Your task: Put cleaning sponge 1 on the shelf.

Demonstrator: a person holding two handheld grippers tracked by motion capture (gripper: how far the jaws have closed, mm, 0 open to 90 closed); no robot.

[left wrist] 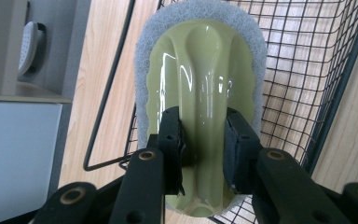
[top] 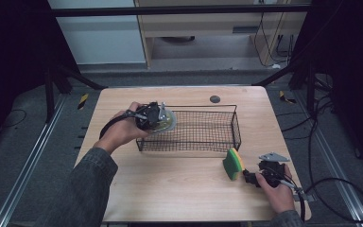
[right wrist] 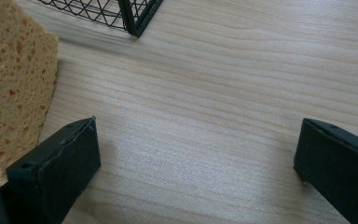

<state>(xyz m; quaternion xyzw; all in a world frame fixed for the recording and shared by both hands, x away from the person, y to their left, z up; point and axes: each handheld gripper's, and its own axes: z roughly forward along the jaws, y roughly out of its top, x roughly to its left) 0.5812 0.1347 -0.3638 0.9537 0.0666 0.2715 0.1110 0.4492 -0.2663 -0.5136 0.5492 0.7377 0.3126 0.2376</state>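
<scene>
Left: the left gripper grasps a scrubber by the raised ridge of its glossy olive-green handle, jaws clenched on either side; its grey scouring pad faces away. In the high view the scrubber is held at the left end of the black wire basket, which stands mid-table. Right: a yellow-and-green sponge stands on edge near the basket's near right corner. The right gripper rests beside it, jaws released and spread wide over bare wood.
</scene>
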